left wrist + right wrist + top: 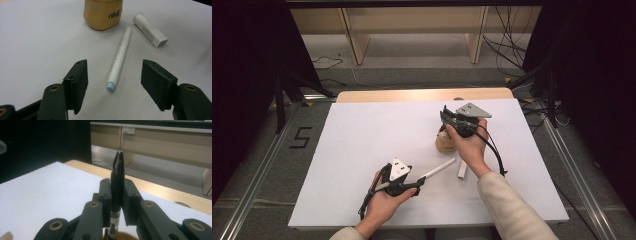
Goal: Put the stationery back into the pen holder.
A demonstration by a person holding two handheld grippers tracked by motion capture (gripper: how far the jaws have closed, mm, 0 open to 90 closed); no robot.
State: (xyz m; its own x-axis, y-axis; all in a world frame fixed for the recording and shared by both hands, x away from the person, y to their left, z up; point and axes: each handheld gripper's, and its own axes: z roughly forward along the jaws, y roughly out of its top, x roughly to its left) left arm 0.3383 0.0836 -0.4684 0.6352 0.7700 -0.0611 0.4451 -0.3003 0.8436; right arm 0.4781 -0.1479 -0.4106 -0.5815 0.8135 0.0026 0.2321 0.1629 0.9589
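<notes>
Down front, the left gripper (113, 86) hovered with jaws spread wide either side of a slim white plastic pen (119, 57), which lay just before the tan round holder (103, 13). Above that holder, the right gripper (117, 195) clamped a glossy black pen (117, 182) upright; a white rectangular tube (150, 30) lay beside the holder.

Glossy black pen (117, 182); matt white plastic pen (119, 58); smooth tan cup (102, 13)
</notes>
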